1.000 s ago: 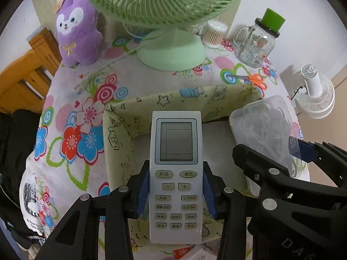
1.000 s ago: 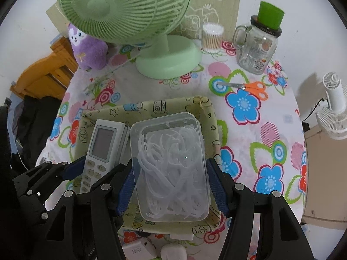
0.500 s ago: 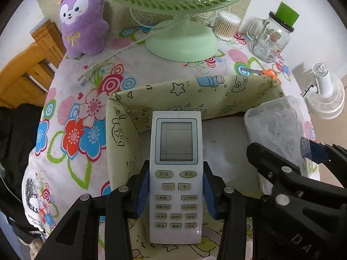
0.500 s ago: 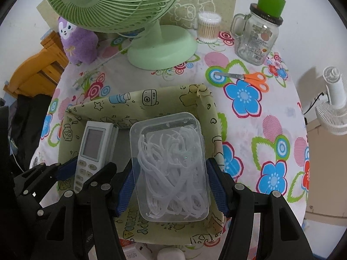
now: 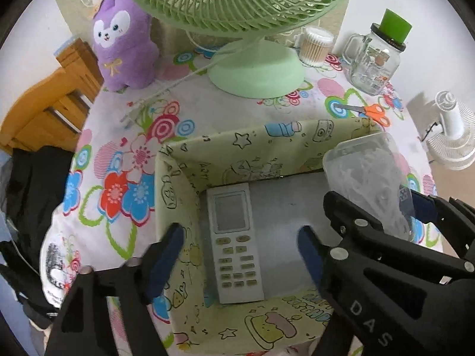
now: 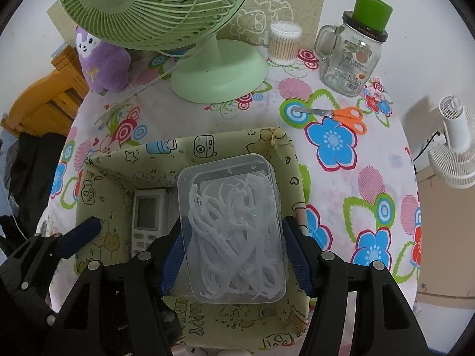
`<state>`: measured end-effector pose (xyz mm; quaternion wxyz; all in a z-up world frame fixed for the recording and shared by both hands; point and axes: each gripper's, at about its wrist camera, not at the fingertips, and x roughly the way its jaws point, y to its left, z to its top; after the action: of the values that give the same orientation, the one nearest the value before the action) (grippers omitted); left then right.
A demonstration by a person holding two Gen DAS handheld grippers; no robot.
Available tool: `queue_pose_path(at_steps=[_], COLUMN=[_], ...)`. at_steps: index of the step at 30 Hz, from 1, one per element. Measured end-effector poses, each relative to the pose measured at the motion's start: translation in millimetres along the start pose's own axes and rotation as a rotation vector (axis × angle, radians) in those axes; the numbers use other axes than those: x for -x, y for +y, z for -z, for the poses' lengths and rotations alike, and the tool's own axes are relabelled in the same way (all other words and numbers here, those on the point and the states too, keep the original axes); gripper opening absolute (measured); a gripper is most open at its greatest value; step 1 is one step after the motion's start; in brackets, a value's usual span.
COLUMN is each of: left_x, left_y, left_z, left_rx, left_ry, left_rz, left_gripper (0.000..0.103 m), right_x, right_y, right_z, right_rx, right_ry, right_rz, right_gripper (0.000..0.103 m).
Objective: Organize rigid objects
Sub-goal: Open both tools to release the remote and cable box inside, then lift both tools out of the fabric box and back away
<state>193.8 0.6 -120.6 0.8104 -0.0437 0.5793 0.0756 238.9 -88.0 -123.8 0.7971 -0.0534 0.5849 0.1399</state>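
Down on the grey floor of the fabric bin (image 5: 178,184), near its left wall, lies the remote (image 5: 234,243), flat and screen up. Left tool (image 5: 240,255) jaws just been opening, now wide, pads clear of the remote on both sides: released, no longer gripped as half a second ago. Right tool (image 6: 234,255) clamped on the clear plastic box (image 6: 234,225) of white picks, hanging over the bin's right half. Probably next: lower box beside remote, then let go.

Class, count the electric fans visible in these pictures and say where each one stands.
2. The green fan stands on the floral tablecloth behind the fabric bin; the white fan stands beyond the table's right edge.
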Motion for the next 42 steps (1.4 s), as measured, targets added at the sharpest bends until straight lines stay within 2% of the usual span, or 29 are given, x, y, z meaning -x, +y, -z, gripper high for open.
queue_pose_path(at_steps=[8,13,22,35,38,42], left_x=[-2,-1,8,33,41,50], left_y=[2,3,0,2,4,2], left_z=[-3,-4,-1,12,16,21], left_rx=[0.010,0.014,0.005,0.012,0.020,0.010], left_ry=[0.025,0.028,0.022,-0.007,-0.025,-0.035], left_rz=[0.008,0.016,0.030,0.048,0.045,0.031], left_gripper=[0.084,0.084,0.089,0.092,0.092,0.092], right_x=[-5,-6,-1,23,33,44], right_y=[5,7,9,12,12,14], right_z=[-6,-8,-6,6,11,17], right_rx=[0.015,0.012,0.007,0.017,0.018,0.026], right_ry=[-0.022,-0.025,-0.012,-0.026,-0.038,-0.057], right_rz=[0.023,0.007,-0.020,-0.041,-0.066,-0.057], right_gripper=[0.067,0.080,0.089,0.090,0.090,0.090])
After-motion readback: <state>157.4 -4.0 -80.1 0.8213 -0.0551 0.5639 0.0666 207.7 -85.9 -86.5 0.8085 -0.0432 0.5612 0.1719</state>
